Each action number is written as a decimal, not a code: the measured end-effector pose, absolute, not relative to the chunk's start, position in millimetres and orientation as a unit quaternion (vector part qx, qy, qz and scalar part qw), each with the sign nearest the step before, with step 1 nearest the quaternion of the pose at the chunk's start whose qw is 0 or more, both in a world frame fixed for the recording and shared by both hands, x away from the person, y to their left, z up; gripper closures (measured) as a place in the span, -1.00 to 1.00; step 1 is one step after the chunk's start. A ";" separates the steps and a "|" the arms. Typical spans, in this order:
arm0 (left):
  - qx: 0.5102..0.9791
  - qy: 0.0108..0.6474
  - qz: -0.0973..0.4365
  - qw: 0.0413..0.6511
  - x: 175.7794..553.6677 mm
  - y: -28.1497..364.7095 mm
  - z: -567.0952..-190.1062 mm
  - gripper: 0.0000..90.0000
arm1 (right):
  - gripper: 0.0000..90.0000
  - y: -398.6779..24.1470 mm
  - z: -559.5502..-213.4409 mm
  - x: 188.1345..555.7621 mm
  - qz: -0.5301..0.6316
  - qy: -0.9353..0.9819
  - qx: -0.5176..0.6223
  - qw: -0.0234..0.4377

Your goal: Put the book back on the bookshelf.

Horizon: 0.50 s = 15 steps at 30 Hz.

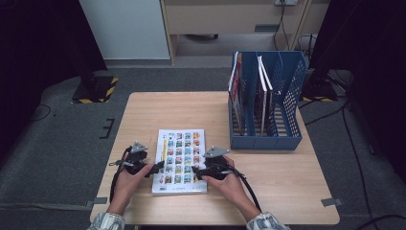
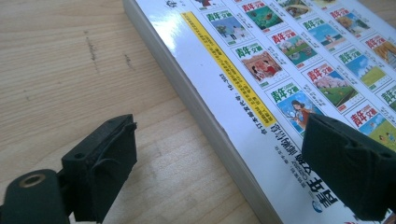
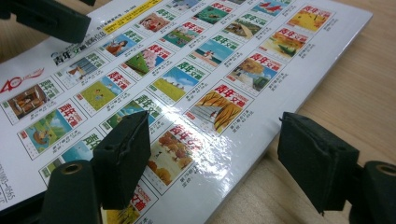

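Observation:
A white-covered book (image 1: pixel 179 160) printed with a grid of small colourful pictures lies flat on the wooden table (image 1: pixel 153 110), near its front edge. At the book's left edge my left gripper (image 1: pixel 157 167) is open. In the left gripper view, my left gripper (image 2: pixel 224 168) has one jaw over the bare wood and the other over the book's (image 2: pixel 261 70) cover. At the book's right edge my right gripper (image 1: pixel 196 172) is also open. In the right gripper view, my right gripper (image 3: pixel 219 161) straddles that edge of the book (image 3: pixel 187 70), pressing on nothing.
A blue mesh file rack (image 1: pixel 265 103) stands at the table's back right with a few thin books upright in its slots. Bare wood lies left of the book and behind it. A person's hands hold both grippers from the front edge.

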State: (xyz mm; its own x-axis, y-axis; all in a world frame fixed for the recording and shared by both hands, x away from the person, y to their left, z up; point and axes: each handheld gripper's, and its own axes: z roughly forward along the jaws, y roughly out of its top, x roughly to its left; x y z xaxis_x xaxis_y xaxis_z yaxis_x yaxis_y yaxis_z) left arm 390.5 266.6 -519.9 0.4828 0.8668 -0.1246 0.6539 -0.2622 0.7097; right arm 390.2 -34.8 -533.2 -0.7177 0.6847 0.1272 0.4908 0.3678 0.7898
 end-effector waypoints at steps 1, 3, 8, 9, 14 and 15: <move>0.781 0.486 0.145 0.364 391.0 265.9 -520.5 -0.79 | -0.44 -35.5 -534.2 390.7 0.436 0.816 0.365 0.105; 0.783 0.484 0.141 0.364 391.7 264.5 -521.9 -0.78 | -0.44 -37.1 -536.0 391.9 0.441 0.810 0.376 0.092; 0.784 0.480 0.134 0.369 393.5 263.2 -523.6 -0.71 | -0.52 -37.9 -536.7 393.4 0.439 0.807 0.391 0.067; 0.785 0.479 0.131 0.370 393.9 262.7 -523.8 -0.69 | -0.55 -38.2 -537.7 394.6 0.438 0.807 0.391 0.061; 0.782 0.478 0.115 0.383 395.6 261.9 -525.3 -0.56 | -0.58 -37.5 -538.0 394.5 0.439 0.809 0.386 0.062; 0.781 0.476 0.106 0.389 396.1 262.5 -525.7 -0.50 | -0.58 -37.6 -537.9 394.6 0.439 0.809 0.385 0.062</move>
